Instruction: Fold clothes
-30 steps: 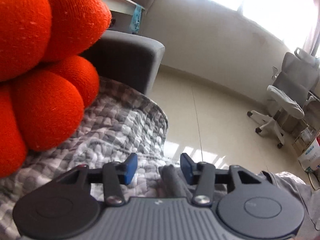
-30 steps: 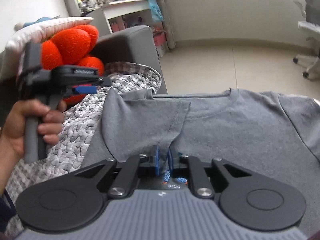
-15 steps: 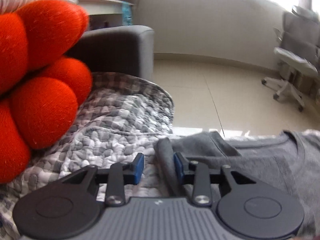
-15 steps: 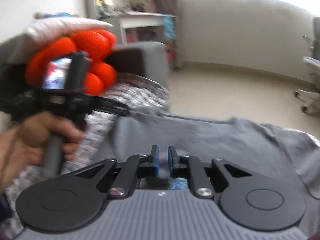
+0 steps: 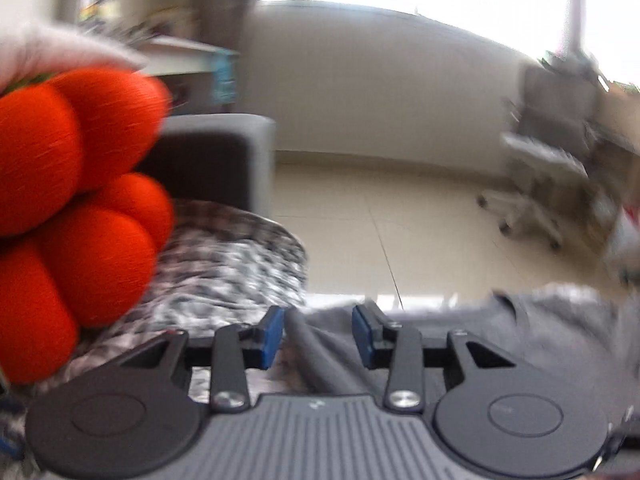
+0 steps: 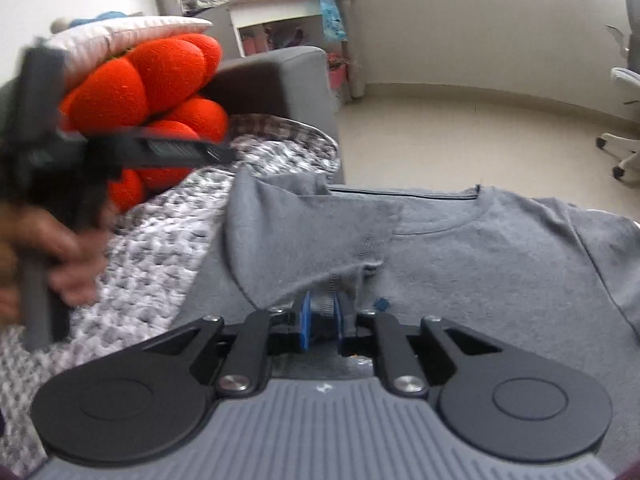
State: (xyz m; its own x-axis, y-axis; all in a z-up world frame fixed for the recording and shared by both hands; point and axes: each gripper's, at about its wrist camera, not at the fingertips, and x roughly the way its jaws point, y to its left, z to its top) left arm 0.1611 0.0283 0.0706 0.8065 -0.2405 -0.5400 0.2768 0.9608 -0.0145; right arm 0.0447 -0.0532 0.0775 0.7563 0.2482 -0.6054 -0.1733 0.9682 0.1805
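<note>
Left claw [image 5: 318,334] has slid sideways, jaws closing around a shirt [image 6: 460,256] fold; right claw [image 6: 320,320] pinches the sleeve hem.

Legible text: none. My right hand-held gripper [image 6: 320,320] carries one small pale emblem at the near centre of its grey ribbed housing, too small to read; my left hand-held gripper [image 5: 318,330] bears the same mark, blurred. Far shelf [image 6: 280,12] items: labels unreadable.

Soft matt cloth and matt plastic tools on a sofa.
Grey knit T-shirt [image 6: 480,264] is lying on a quilted, bumpy cover [image 6: 160,248]; a fuzzy orange cushion [image 6: 152,80] is sitting behind.
</note>
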